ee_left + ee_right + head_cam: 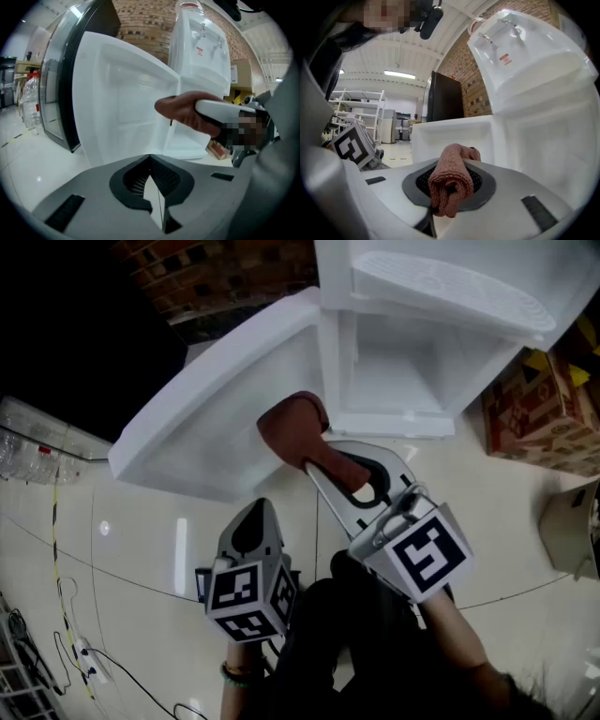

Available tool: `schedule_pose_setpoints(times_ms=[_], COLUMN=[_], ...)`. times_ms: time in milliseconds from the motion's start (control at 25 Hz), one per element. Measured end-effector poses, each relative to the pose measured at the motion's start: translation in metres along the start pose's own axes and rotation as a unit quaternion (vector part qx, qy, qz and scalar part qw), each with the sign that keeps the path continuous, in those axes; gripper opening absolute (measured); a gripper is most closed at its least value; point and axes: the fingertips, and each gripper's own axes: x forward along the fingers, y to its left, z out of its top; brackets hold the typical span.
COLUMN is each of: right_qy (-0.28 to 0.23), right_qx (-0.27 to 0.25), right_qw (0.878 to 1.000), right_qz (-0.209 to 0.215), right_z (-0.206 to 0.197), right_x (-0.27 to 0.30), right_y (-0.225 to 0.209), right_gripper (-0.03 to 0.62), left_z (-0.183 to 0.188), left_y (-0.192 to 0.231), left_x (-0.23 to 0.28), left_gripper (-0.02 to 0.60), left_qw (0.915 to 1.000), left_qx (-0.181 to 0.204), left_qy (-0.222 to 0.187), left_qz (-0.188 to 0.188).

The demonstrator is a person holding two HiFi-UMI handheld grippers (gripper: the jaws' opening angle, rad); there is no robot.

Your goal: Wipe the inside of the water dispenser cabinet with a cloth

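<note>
water dispenser (422,381): top cut off by edge | cloth (291,427): near end hidden between jaws

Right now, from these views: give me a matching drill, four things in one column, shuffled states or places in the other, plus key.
1. reddish-brown terry cloth
2. white plastic cabinet door
3. left gripper
4. printed cardboard box

A. shut, nothing between its jaws
B. swung open
C. standing on the glossy floor
D. clamped in the right gripper

Pairs: 1-D, 2-B, 3-A, 4-C

Head view looks down; both tool views face the cabinet (389,362).
</note>
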Motion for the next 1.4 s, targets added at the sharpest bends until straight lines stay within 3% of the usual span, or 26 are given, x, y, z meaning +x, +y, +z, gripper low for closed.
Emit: schedule_pose_setpoints(times_ms=[120, 240, 360, 520, 680, 880, 1000, 1120, 1240, 1400], right_qy=[-0.026, -0.051, -0.046, -0.031, -0.009, -0.002, -0.001, -0.012, -0.032, 0.013], right_qx=[-0.013, -0.034, -0.072, -0.118, -0.044, -0.059, -0.056, -0.056, -0.042, -0.018], right_qw=[0.997, 0.986, 0.979, 0.983, 0.999, 0.992, 0.99, 0.994, 0.999, 0.993], right_qz=[0.072, 0.153, 0.184, 0.14, 0.019, -0.112, -0.127, -0.095, 0.004, 0.119], right_z=[0.033, 0.056, 0.053, 0.038, 0.027, 0.021, 0.019, 0.022, 0.025, -0.011], right_x=[0.018, 0.034, 0.049, 0.061, 0.054, 0.021, 0.013, 0.019, 0.034, 0.056], right_y=[0.036, 0.079, 0.103, 0.078, 0.0, -0.099, -0.11, -0.081, -0.014, 0.063], right_gripper=[0.075, 0.075, 0.075, 0.075, 0.075, 0.075, 0.075, 0.075, 0.075, 0.075], left_z=[-0.013, -0.017, -0.018, -0.021, -0.023, -0.025, -0.026, -0.027, -0.027, -0.029], left_y=[0.004, 0.006, 0.009, 0.014, 0.018, 0.019, 0.019, 0.02, 0.018, 0.018], left_x=[-0.009, -0.011, -0.011, -0.015, -0.017, -0.017, -0.016, -0.016, -0.016, -0.016], left_gripper=[0.005, 0.005, 0.005, 0.005, 0.005, 0.005, 0.005, 0.005, 0.005, 0.005], left_qw=[0.9997, 0.9996, 0.9996, 0.9994, 0.9993, 0.9993, 0.9992, 0.9992, 0.9993, 0.9993], left_qx=[-0.015, -0.017, -0.019, -0.023, -0.026, -0.026, -0.024, -0.023, -0.02, -0.022], left_qy=[0.017, 0.019, 0.019, 0.022, 0.022, 0.024, 0.027, 0.028, 0.029, 0.029], left_qz=[0.011, 0.012, 0.011, 0.013, 0.016, 0.015, 0.015, 0.014, 0.012, 0.01])
